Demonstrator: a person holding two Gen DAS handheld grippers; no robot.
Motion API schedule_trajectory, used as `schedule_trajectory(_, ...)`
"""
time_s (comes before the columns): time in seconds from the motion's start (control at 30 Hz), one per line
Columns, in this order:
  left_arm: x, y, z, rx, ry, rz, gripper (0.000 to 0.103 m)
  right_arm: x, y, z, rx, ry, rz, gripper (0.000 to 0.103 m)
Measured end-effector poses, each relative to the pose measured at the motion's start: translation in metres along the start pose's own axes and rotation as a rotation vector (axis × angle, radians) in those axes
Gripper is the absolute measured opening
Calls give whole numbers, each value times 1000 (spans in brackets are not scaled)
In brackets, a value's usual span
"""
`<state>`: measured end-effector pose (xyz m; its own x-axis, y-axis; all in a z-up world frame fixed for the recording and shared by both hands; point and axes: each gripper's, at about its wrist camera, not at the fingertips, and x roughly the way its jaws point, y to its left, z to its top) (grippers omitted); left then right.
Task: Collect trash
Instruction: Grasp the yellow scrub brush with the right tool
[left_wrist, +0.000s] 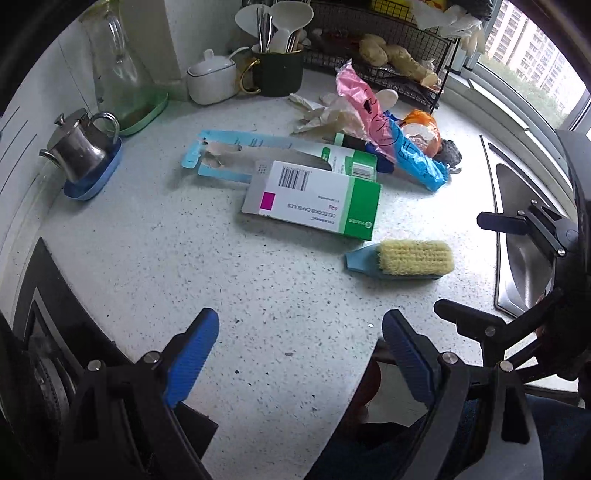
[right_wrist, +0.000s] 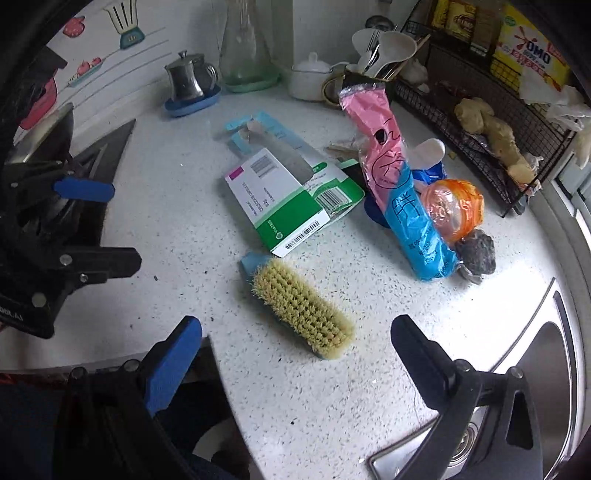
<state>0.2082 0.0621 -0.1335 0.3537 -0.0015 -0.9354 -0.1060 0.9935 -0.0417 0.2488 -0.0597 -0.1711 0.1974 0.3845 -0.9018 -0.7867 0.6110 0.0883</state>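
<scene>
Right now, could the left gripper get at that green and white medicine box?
Probably yes. The left gripper hangs open over bare counter, and the medicine box lies straight ahead with nothing between; the scrub brush sits off to the side.

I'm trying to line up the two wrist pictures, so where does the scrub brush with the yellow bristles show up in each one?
Left wrist view: the scrub brush lies right of centre, just below the green and white medicine box.
Right wrist view: the scrub brush lies at centre, between the open fingers, below the same medicine box.
Shared landmark: the pink and blue bag.
</scene>
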Motion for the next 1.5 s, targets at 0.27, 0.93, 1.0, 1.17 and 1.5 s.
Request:
schedule_trajectory(0.27, 25, 28, 9, 2, 55, -23, 89, 43, -2, 7, -71, 99, 32, 102)
schedule_trajectory(0.93, 32, 19, 14, 121, 98, -56, 89, 37, -7, -20, -123, 138, 93, 70)
schedule_trajectory(1.0, 31, 17, 17, 123, 106, -78, 89, 34, 1, -26, -161, 137, 78, 64)
schedule_trajectory(1.17, 25, 7, 27, 202, 67, -58, 89, 25, 2, -29, -140, 115, 80, 44)
schedule_trajectory(1.5, 35, -8, 51, 422, 36, -8, 89, -7, -34, -63, 95, 139, 72, 38)
